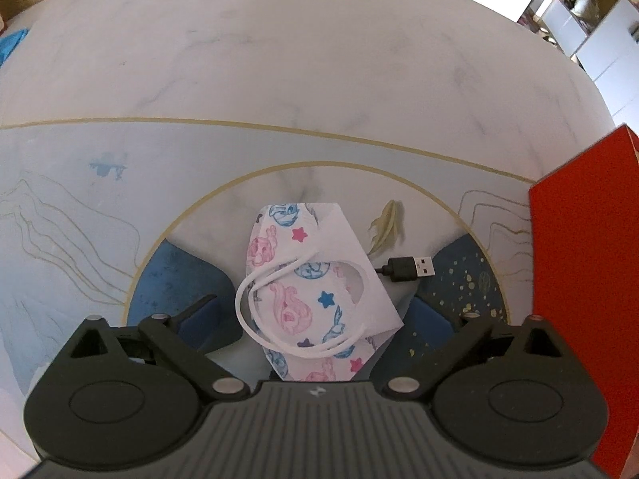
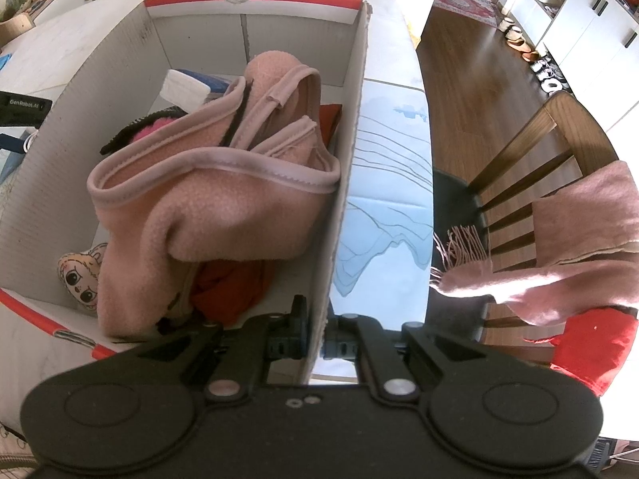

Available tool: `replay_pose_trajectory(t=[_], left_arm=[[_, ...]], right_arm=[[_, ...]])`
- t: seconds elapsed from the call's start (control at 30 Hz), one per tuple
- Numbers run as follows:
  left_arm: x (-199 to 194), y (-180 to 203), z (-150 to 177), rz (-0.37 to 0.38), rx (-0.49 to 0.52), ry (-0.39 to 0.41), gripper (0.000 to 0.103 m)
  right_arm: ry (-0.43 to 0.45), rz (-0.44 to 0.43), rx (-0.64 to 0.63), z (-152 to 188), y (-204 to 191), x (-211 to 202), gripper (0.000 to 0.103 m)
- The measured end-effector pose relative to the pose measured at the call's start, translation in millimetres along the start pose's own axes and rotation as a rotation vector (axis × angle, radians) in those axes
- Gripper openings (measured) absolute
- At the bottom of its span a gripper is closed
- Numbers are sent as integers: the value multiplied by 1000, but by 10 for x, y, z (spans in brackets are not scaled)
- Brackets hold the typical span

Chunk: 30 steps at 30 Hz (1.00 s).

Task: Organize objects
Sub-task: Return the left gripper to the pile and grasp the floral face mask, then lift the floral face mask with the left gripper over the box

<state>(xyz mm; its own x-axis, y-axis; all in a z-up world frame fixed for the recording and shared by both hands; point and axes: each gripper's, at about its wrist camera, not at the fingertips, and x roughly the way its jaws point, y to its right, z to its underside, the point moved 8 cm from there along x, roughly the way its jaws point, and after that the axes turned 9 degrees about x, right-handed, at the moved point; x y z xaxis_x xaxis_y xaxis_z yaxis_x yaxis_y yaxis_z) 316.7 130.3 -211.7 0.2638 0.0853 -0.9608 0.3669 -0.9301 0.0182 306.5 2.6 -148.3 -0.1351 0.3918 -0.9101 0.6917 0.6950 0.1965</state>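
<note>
Two grippers: left gripper point(image 1: 315, 311) spread wide, empty, over the printed mask point(image 1: 315, 295) just left of the red box point(image 1: 579, 279), right gripper point(image 2: 315, 343) pinching that box's wall; closing may snag the USB plug point(image 1: 411, 269) touching the mask.

**Around the table mat**

A painted mat point(image 1: 72, 215) with blue mountains and gold arcs covers part of the marble table point(image 1: 279, 48). Beyond the mat's right edge stands a dark wooden chair point(image 2: 531, 151), a pink fringed scarf point(image 2: 567, 239) draped over it, above a red cushion point(image 2: 591, 343). Farther off, shoes point(image 2: 531, 56) line white cabinets point(image 2: 599, 28).
</note>
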Motion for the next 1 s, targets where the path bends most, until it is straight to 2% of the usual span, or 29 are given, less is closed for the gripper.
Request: replay_pose_trajectory(t=[0.17, 0.47, 0.53, 0.6, 0.63, 0.67, 0.77, 1.0], left_arm=[[-48, -72, -32, -3, 25, 6, 83], [-116, -204, -65, 18, 47, 23, 50], [-123, -244, -72, 12, 46, 29, 34], [-179, -182, -40, 29, 30, 32, 28], [-191, -184, -28, 42, 20, 34, 19], [-201, -190, -22, 49, 19, 38, 18], [-236, -189, -43, 44, 35, 65, 9], [-431, -216, -58, 82, 35, 122, 3]], right_arm=[[-1, 0, 0, -3, -4, 1, 5], [-1, 1, -1, -7, -13, 5, 5], [-1, 1, 0, -8, -13, 5, 5], [-1, 2, -1, -8, -13, 6, 5], [-1, 2, -2, -6, -10, 8, 5], [-1, 2, -2, -6, -12, 8, 5], [-1, 2, -2, -8, -14, 8, 5], [-1, 2, -1, -10, -19, 14, 5]])
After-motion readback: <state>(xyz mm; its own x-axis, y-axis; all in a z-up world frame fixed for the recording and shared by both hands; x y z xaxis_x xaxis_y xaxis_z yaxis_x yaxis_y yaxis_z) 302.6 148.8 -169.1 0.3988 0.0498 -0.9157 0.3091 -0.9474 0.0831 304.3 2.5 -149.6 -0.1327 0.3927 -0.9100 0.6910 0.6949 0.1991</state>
